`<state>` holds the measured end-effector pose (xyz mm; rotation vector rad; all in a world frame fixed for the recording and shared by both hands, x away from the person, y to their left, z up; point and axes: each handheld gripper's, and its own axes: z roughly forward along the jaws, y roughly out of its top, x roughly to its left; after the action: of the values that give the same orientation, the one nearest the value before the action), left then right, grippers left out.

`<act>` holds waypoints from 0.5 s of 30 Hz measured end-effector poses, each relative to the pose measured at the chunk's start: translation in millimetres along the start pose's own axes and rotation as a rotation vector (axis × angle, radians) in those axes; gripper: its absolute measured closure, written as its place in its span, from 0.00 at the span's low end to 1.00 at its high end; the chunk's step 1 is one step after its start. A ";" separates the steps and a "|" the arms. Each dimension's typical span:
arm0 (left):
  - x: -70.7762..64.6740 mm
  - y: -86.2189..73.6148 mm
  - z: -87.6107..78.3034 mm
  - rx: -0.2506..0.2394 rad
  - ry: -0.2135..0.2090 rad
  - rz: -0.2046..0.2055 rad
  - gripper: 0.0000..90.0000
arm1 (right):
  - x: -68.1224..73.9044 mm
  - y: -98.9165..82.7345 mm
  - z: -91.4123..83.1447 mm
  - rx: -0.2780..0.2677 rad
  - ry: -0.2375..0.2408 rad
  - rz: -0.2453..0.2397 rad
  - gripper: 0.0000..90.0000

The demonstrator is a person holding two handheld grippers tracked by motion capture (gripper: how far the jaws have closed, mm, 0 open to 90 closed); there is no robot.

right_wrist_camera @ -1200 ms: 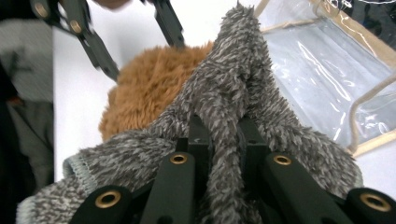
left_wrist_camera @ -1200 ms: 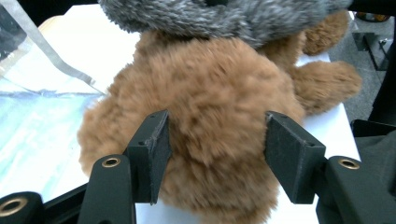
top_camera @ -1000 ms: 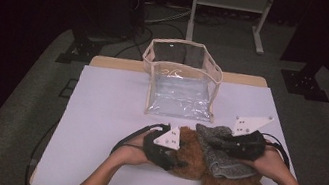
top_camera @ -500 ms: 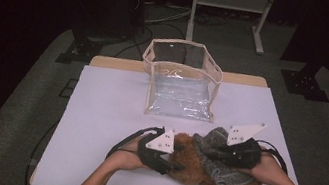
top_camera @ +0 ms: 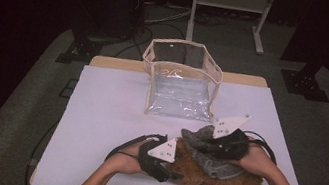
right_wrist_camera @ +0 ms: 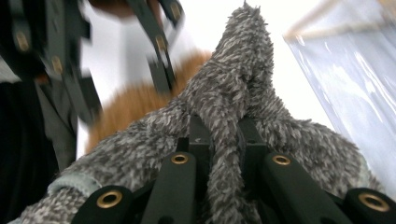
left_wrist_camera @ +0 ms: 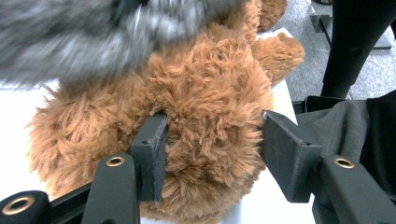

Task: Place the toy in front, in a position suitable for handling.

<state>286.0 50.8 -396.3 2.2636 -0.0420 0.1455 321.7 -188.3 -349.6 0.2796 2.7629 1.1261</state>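
Teddy [top_camera: 218, 182] lies on its side at the near right edge of the table [top_camera: 108, 113], brown and long-furred, with a grey fleecy garment [top_camera: 208, 150] draped over its upper body. A clear bag [top_camera: 182, 83] with cream trim stands open farther back, well apart from the toy.

Handling judgement: both items look light, soft and compliant. The fur compresses under pressure, so a grip must take a full fold or a whole limb rather than surface fibres, which would slip. Nothing appears fragile. The garment is best taken at a bunched ridge, and the toy across its rounded body or head.

Left gripper [left_wrist_camera: 212, 149] is at the toy's left end. Its jaws bracket a rounded mass of brown fur: the left pad sinks into the pile, while the right pad stands at the fur's edge with contact uncertain. Jaws have just been closing slightly, with the toy between them.

Right gripper [right_wrist_camera: 223, 135] has its fingers [right_wrist_camera: 198, 135] pressed together on a raised fold of the grey garment, pinching it firmly above the toy.
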 end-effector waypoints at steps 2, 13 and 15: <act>0.2 0.2 -0.5 0.002 0.002 0.003 0.49 | -2.1 -13.6 -11.7 0.032 -0.018 0.021 0.88; 8.8 12.0 -3.3 -0.009 0.012 -0.011 0.48 | 3.7 -33.3 -23.9 -0.008 -0.018 0.071 0.88; 6.3 10.2 1.4 -0.002 -0.005 -0.014 0.47 | 1.1 -27.6 -23.5 -0.020 -0.010 0.069 0.88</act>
<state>291.6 43.2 -388.6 2.2619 -0.0292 0.1328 312.7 -223.3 -352.4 0.3802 2.7511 1.1638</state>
